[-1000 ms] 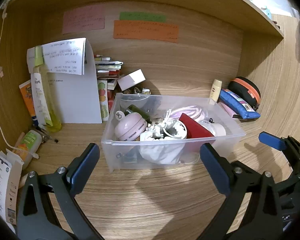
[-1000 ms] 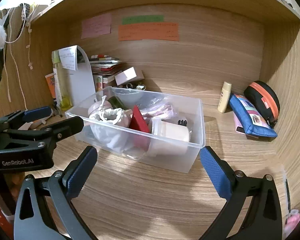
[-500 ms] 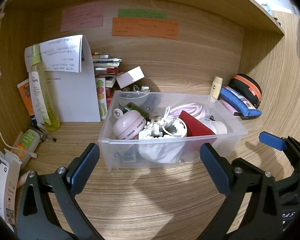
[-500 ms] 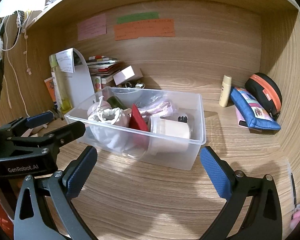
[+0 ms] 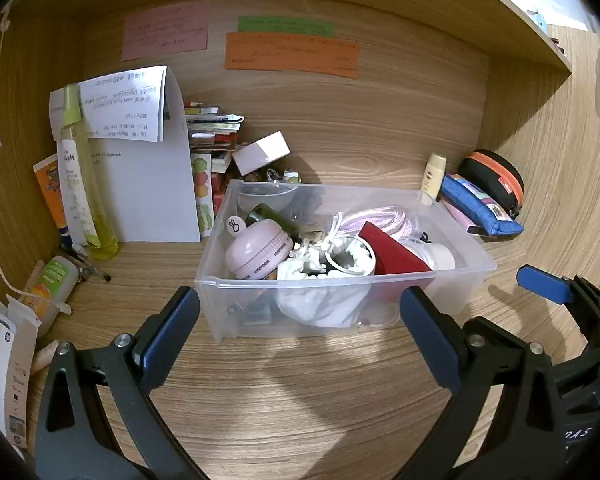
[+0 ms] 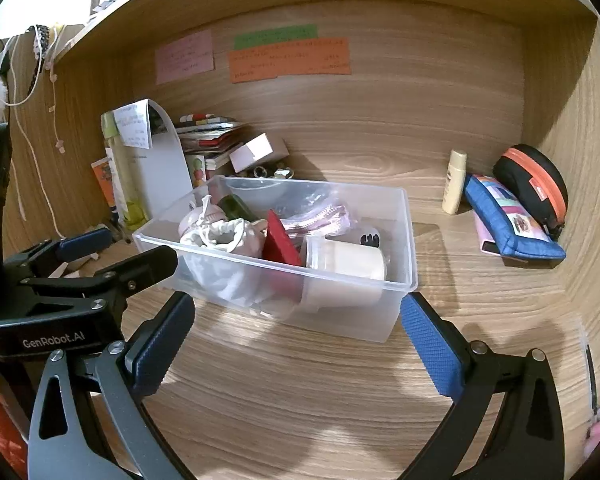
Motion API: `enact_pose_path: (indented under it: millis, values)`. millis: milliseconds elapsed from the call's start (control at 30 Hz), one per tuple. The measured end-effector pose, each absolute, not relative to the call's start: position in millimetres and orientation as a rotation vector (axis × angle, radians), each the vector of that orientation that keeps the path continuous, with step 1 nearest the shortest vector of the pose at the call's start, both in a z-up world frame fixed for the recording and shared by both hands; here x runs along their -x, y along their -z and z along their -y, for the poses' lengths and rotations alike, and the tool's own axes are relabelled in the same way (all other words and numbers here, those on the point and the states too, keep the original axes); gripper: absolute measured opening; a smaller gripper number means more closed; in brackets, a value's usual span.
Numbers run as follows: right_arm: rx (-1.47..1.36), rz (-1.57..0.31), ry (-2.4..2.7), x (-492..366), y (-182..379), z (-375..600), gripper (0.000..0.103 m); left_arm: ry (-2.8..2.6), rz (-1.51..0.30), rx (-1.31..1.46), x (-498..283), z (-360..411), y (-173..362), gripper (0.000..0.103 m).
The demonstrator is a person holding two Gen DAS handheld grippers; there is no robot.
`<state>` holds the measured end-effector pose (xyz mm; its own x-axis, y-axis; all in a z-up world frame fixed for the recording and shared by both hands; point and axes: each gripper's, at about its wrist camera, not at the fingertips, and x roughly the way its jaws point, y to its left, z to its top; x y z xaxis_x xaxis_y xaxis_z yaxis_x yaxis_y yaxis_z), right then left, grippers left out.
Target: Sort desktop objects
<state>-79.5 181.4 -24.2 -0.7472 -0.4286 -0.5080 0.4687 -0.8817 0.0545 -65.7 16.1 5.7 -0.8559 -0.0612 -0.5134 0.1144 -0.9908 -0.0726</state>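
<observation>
We found the clear bin (image 5: 342, 276) sitting on the wooden desk (image 5: 300, 392) at the middle of both frames, packed with a pink round case (image 5: 258, 254), a white drawstring pouch (image 5: 326, 280), a red card (image 5: 390, 254), a pink cable coil (image 5: 384, 214), a dark green bottle (image 5: 268, 216) and a cream cup (image 6: 346, 266) lying on its side. Our left gripper (image 5: 300, 336) hovered just in front of the bin's near wall, its blue pads spread wide with nothing between them. Our right gripper (image 6: 298, 340) was likewise spread wide and empty, facing the bin's near right corner; in its frame the left gripper showed at the middle left, and in the left wrist view a blue pad of the right gripper poked in at the right edge. Right of the bin, toward the back corner, we saw a small cream tube (image 6: 454, 182) standing upright, a blue pencil case (image 6: 510, 222) beside it and a black pouch with an orange zip (image 6: 534, 182) behind that. At the left of the left wrist frame stood a yellow spray bottle (image 5: 80, 176) in front of a curled white sheet (image 5: 148, 168), with a stack of booklets (image 5: 212, 128) and a small white box (image 5: 262, 152) behind the bin. Pink, green and orange notes (image 5: 292, 54) were stuck on the back wall at the top of the frame.
</observation>
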Motion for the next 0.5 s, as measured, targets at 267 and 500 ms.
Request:
enact_pose_path:
  millis: [267, 500]
  values:
    - [-0.706, -0.109, 2.558, 77.5, 22.7, -181.9, 0.103, 2.939, -0.154, -0.805, 65.4, -16.5, -5.6, 0.102]
    - [-0.701, -0.122, 2.564, 77.0, 21.6, -181.4, 0.103, 2.942, -0.143, -0.788, 65.0, -16.3, -9.1, 0.102]
